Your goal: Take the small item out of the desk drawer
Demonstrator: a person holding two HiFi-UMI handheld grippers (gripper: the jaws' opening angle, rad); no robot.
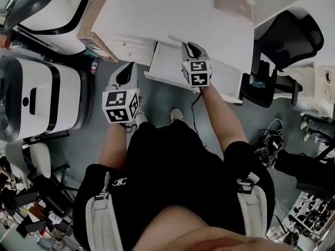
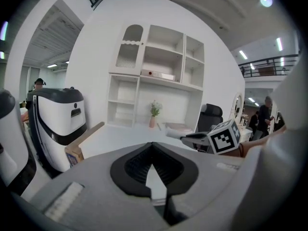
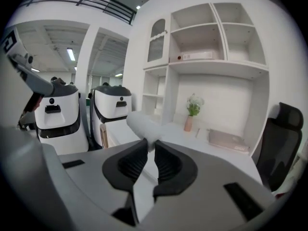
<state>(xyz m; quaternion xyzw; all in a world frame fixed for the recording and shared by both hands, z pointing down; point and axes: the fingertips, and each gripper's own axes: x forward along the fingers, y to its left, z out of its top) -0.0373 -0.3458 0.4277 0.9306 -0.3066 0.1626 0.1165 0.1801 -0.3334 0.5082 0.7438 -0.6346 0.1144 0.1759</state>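
Note:
My right gripper (image 3: 150,142) is shut on a small white cylinder (image 3: 143,125), which sticks out up and left past the fingertips. In the head view this gripper (image 1: 189,47) is over the open white drawer (image 1: 166,61) of the white desk (image 1: 172,14). The cylinder itself is hidden there. My left gripper (image 1: 125,71) is held left of the drawer, over the floor, with nothing in it. In the left gripper view its tips (image 2: 152,144) meet. The right gripper's marker cube (image 2: 224,136) shows to the right, with the white cylinder (image 2: 175,133) at its end.
Two white-and-black machines (image 1: 42,98) (image 1: 52,9) stand at the left, with a cardboard box (image 1: 94,35) beside the desk. A black office chair (image 1: 288,35) is at the right and cables (image 1: 272,135) lie on the floor. A flower vase (image 3: 191,114) stands on the desk under white shelves (image 3: 216,37).

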